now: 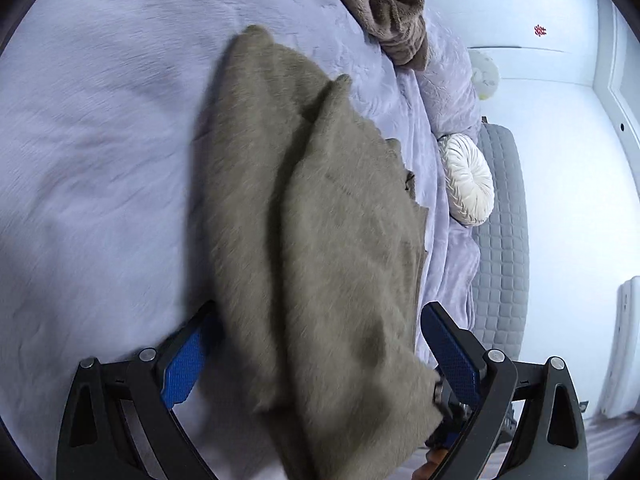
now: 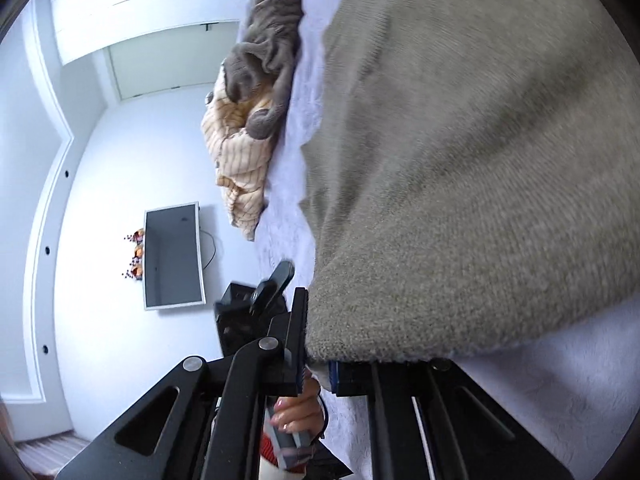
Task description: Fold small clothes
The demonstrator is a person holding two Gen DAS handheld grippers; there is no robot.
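Garment: I see the fuzzy grey-green knit garment (image 1: 320,232) draped on the lavender plush bed (image 1: 100,140).
Left hand-held gripper (image 1: 316,344): spread wide, garment between its fingers.
Right hand-held gripper (image 2: 320,364): clenched on the garment's hem.

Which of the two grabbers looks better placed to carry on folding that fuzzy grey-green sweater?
Probably the right. The right gripper is closed on the sweater at its hem, so it can carry that edge over. The left gripper stands open, fingers on either side of the fabric, holding nothing.
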